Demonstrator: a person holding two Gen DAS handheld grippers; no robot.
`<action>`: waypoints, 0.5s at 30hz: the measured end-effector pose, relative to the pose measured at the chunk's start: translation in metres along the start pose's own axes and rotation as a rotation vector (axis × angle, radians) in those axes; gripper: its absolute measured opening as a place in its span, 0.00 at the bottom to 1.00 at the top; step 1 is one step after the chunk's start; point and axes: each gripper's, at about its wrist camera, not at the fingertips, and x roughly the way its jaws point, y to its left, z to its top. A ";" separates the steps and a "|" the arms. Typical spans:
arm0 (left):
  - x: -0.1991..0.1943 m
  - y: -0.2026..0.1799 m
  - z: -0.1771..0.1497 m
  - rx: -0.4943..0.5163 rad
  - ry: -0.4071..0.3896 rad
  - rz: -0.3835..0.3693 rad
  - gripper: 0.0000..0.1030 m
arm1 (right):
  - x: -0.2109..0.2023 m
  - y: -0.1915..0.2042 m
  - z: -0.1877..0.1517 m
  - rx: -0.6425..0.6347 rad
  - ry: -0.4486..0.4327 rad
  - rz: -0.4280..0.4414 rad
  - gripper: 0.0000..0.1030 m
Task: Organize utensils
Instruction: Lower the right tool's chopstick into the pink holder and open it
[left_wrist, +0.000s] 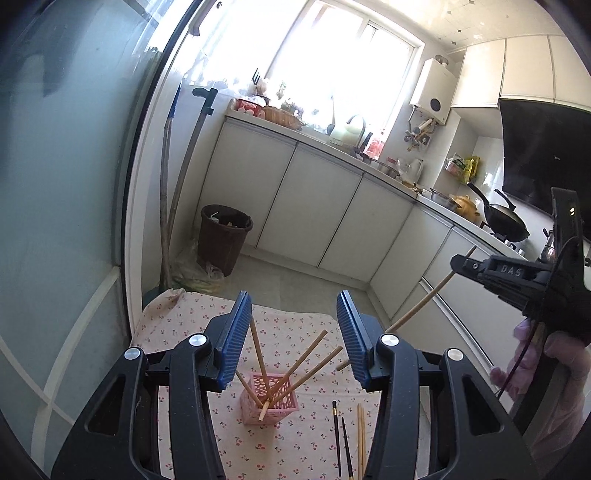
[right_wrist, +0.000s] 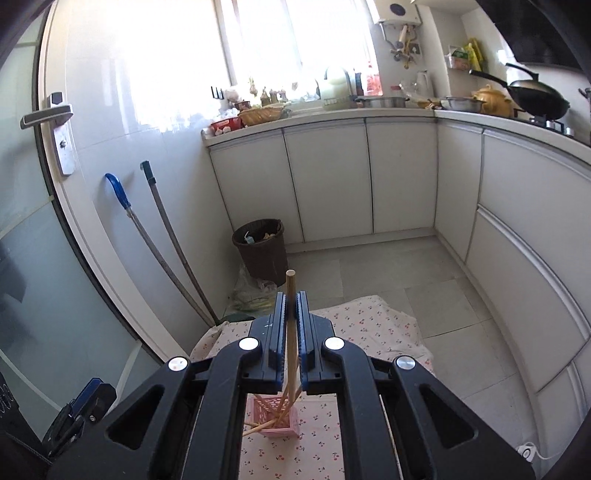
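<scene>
A pink perforated utensil holder (left_wrist: 267, 398) stands on the cherry-print cloth (left_wrist: 177, 321) and holds several wooden chopsticks (left_wrist: 308, 352). My left gripper (left_wrist: 293, 325) is open and empty, above and behind the holder. Two dark chopsticks (left_wrist: 341, 439) and a wooden pair (left_wrist: 361, 439) lie on the cloth to the holder's right. My right gripper (right_wrist: 291, 314) is shut on a wooden chopstick (right_wrist: 291, 332), held above the holder (right_wrist: 275, 417). In the left wrist view the right gripper (left_wrist: 458, 264) is up at the right with that chopstick (left_wrist: 424, 301) slanting down.
White kitchen cabinets (right_wrist: 369, 177) run along the back and right. A brown waste bin (right_wrist: 262, 245) and two mop handles (right_wrist: 162, 236) stand by the wall at the left. A glass door (left_wrist: 55, 221) is on the left. A black wok (right_wrist: 535, 96) sits on the stove.
</scene>
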 end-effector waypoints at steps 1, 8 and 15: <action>0.001 0.000 0.000 -0.001 0.002 0.001 0.45 | 0.008 0.000 -0.005 0.000 0.009 0.012 0.05; 0.017 -0.004 -0.004 0.016 0.038 0.017 0.45 | 0.039 -0.005 -0.035 0.035 0.031 0.095 0.06; 0.027 -0.006 -0.008 0.027 0.059 0.035 0.45 | 0.070 0.004 -0.053 0.008 0.061 0.170 0.20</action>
